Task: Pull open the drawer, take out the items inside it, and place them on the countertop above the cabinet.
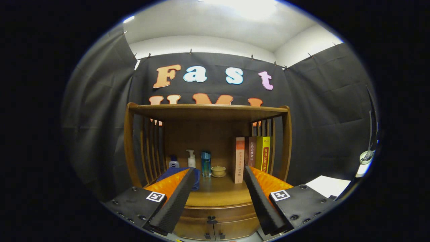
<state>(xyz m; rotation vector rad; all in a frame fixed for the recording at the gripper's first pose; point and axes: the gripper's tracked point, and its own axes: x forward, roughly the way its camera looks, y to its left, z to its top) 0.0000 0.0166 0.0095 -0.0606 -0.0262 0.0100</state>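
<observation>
I see my gripper [219,173] spread wide, holding nothing. The drawer [215,215] sits closed beneath the countertop [220,193], its knob [212,220] between the fingers

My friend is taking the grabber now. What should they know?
Gripper: open, holding nothing, fingers spread either side of the cabinet's front, pointing at it from a little way off.
Drawer: shut, just below the countertop, with a dark knob between the fingers.
On the countertop beyond the fingers: a blue cloth, three bottles, a small lidded cup and upright books.
Done: nothing yet.
Left: pull the drawer open, lift out whatever is inside (hidden for now), and set it on the countertop, where the bare middle looks like the easiest spot.
</observation>
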